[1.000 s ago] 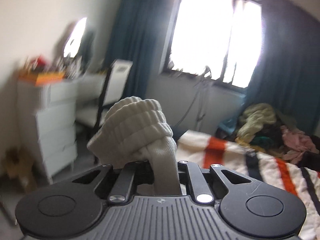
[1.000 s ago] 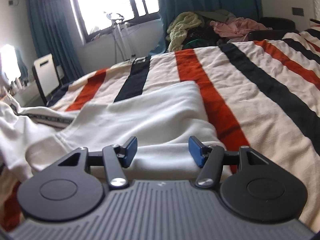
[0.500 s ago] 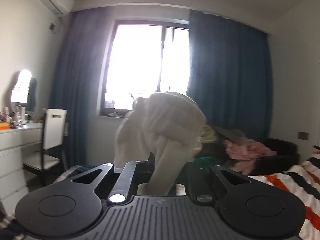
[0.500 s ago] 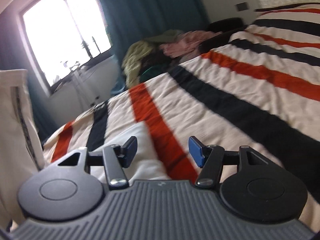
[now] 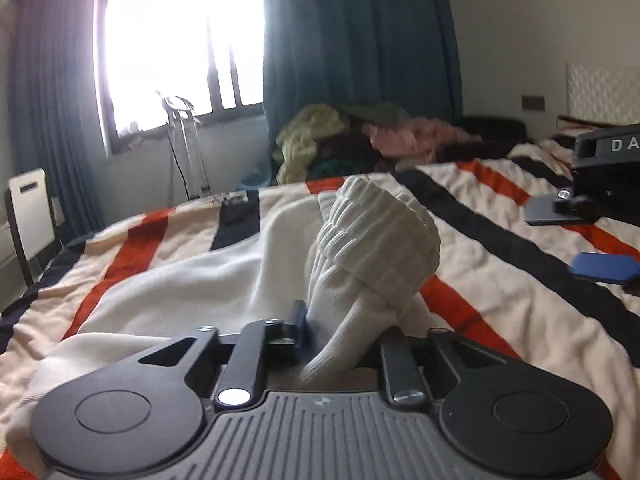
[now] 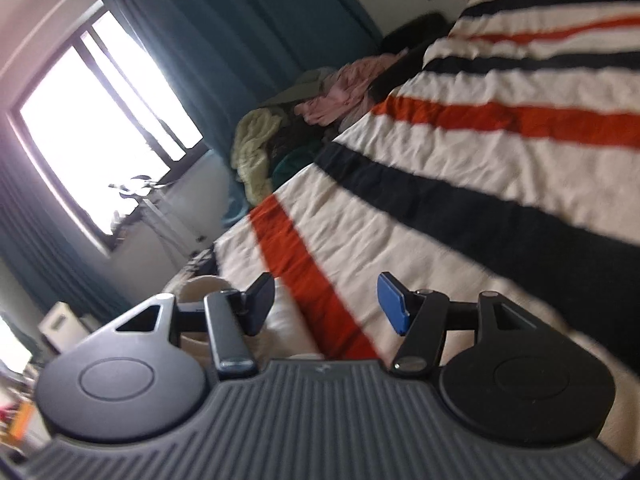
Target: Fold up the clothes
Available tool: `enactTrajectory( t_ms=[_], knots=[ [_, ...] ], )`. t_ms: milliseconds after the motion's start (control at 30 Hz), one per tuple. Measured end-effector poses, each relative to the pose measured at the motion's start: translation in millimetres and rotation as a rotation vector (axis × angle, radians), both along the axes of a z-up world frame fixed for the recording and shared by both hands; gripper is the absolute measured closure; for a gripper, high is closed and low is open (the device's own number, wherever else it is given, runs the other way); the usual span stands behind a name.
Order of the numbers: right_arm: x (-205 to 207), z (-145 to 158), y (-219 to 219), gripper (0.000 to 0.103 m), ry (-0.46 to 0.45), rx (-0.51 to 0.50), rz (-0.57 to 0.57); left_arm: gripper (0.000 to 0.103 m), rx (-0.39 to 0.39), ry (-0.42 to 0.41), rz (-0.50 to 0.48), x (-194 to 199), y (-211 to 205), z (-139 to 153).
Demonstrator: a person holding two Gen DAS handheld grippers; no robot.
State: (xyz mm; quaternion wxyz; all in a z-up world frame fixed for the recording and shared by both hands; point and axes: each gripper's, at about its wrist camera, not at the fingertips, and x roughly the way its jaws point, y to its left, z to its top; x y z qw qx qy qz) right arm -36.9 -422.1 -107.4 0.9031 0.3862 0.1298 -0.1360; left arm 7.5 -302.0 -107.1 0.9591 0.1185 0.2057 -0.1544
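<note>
Ribbed cuff (image 5: 372,236) of the cream knit garment (image 5: 188,280) stands bunched up between the fingers of the left tool (image 5: 344,334), whose jaws are opening; the blue left pad (image 5: 299,330) sits against the knit, the right finger is hidden behind the fabric, so whether the pads press on it cannot be told. Remainder of the garment lies spread on the striped bedspread (image 5: 500,248), trailing from the cuff toward the near left corner of the left wrist view. Right tool (image 6: 326,306) is released, jaws standing well apart with nothing between them, tilted above the bedspread's red and black stripes; a small patch of cream fabric shows just behind its left finger. Right tool also appears at the right edge of the left wrist view, clear of the cuff. Pile of loose clothes (image 5: 360,136) lies beyond the bed, below the teal curtain (image 5: 360,40) and beside the window (image 5: 180,40).
</note>
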Motion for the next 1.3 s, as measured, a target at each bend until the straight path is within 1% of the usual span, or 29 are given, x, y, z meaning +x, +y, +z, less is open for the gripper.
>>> enactTrajectory(
  t_ms=[33, 67, 100, 133, 167, 200, 233, 300, 400, 500, 600, 667, 700, 733, 767, 867, 1000, 1067, 1100, 1233, 1300],
  knots=[
    [0.7, -1.3, -0.4, 0.043, -0.012, 0.029, 0.023, 0.079, -0.008, 0.023, 0.001, 6.4, 3.9, 2.6],
    [1.4, -2.5, -0.9, 0.043, -0.024, 0.057, 0.046, 0.071, -0.016, 0.055, 0.003, 15.9, 13.7, 3.8],
    [1.9, -3.1, -0.5, 0.043, -0.036, 0.078, 0.067, 0.060, -0.022, 0.092, 0.006, 20.7, 26.6, 7.4],
    [2.4, -3.4, 0.2, 0.043, -0.049, 0.096, 0.088, 0.054, -0.028, 0.130, 0.010, 25.1, 39.8, 11.2],
    [2.9, -3.6, 1.0, 0.043, -0.061, 0.113, 0.109, 0.044, -0.041, 0.152, 0.011, 31.8, 49.1, 17.7],
    [3.6, -3.4, 2.4, 0.043, -0.072, 0.123, 0.127, 0.040, -0.055, 0.172, 0.013, 38.7, 58.1, 24.5],
    [4.3, -2.7, 4.1, 0.043, -0.080, 0.129, 0.144, 0.039, -0.059, 0.185, 0.008, 38.5, 64.0, 29.8],
    [5.2, -1.6, 7.0, 0.043, -0.098, 0.148, 0.182, 0.032, -0.061, 0.207, -0.001, 37.4, 75.2, 39.1],
    [5.4, -0.7, 12.1, 0.043, -0.119, 0.175, 0.229, 0.027, -0.052, 0.213, 0.002, 29.8, 99.6, 52.2],
    [5.9, -2.0, 15.5, 0.043, -0.132, 0.219, 0.269, 0.026, -0.033, 0.190, 0.028, 4.2, 135.0, 67.5],
    [8.8, -3.3, 20.9, 0.040, -0.134, 0.251, 0.322, 0.026, -0.002, 0.154, 0.079, -1.2, 154.4, 78.2],
    [10.1, -3.5, 25.3, 0.029, -0.137, 0.267, 0.355, 0.026, -0.015, 0.147, 0.087, -2.7, 167.0, 84.7],
    [10.3, -3.1, 28.2, 0.027, -0.140, 0.269, 0.370, 0.025, -0.025, 0.145, 0.091, -2.6, 173.5, 86.3],
    [10.7, -3.0, 30.5, 0.018, -0.141, 0.271, 0.382, 0.025, -0.035, 0.144, 0.095, -2.4, 180.1, 87.8],
    [11.0, -3.7, 32.3, 0.016, -0.140, 0.280, 0.392, 0.025, -0.049, 0.143, 0.100, -1.7, 186.3, 88.5],
    [12.6, -12.7, 34.7, 0.016, -0.115, 0.348, 0.402, 0.024, -0.113, 0.158, 0.129, 0.4, 211.3, 88.7],
    [21.3, -24.8, 38.3, 0.017, -0.049, 0.389, 0.405, 0.024, -0.207, 0.208, 0.167, 10.4, 241.5, 86.2],
    [30.0, -26.8, 43.2, 0.017, -0.045, 0.371, 0.438, 0.024, -0.245, 0.237, 0.188, 17.6, 254.6, 83.8],
    [35.5, -26.7, 46.3, 0.017, -0.037, 0.352, 0.448, 0.024, -0.252, 0.248, 0.201, 21.1, 258.7, 81.6],
    [63.5, -26.0, 56.9, 0.018, 0.008, 0.244, 0.426, 0.024, -0.276, 0.292, 0.256, 34.9, 274.3, 72.8],
    [74.8, -25.1, 58.7, 0.038, 0.037, 0.192, 0.381, 0.024, -0.286, 0.309, 0.270, 40.4, 279.1, 68.8]
  ],
)
